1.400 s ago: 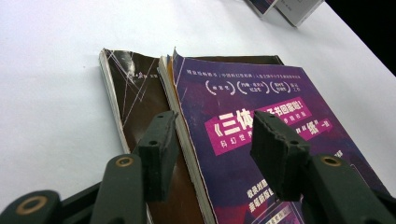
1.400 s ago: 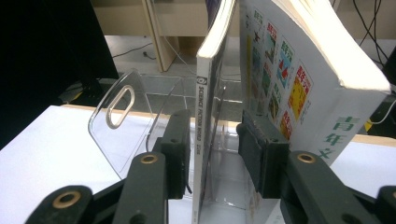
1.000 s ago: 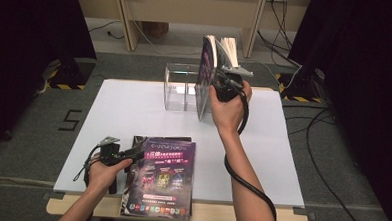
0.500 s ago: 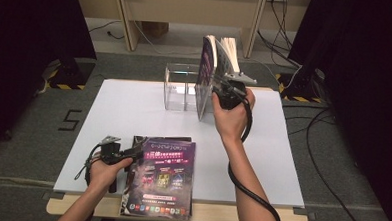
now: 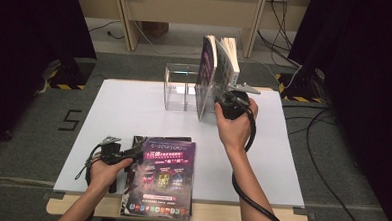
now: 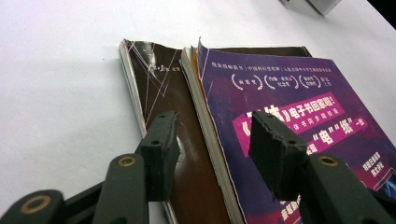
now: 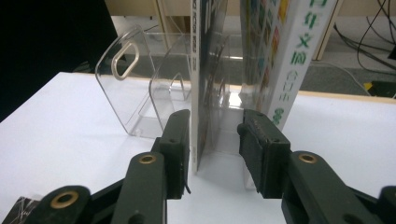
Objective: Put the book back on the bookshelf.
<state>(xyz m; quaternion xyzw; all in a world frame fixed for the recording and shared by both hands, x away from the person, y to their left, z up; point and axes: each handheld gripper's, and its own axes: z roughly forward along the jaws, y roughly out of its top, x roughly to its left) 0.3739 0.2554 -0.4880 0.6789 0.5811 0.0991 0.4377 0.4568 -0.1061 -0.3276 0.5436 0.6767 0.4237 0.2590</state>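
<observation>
Black jaws with ribbed pads, brass-ringed pivots, grey three-cornered plates, trailing black cables.

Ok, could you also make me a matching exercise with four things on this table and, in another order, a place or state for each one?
Things:
1. purple magazine
2. dark brown book
3. white-spined book
4. clear holder

Places or states:
A. stands upright, with green letters on its spine
B. see-through, at the far side of the table
C. lies flat on top of the pile at the near edge
D. lies flat, partly covered by another cover

Pairs: 1-C, 2-D, 3-A, 4-B
</observation>
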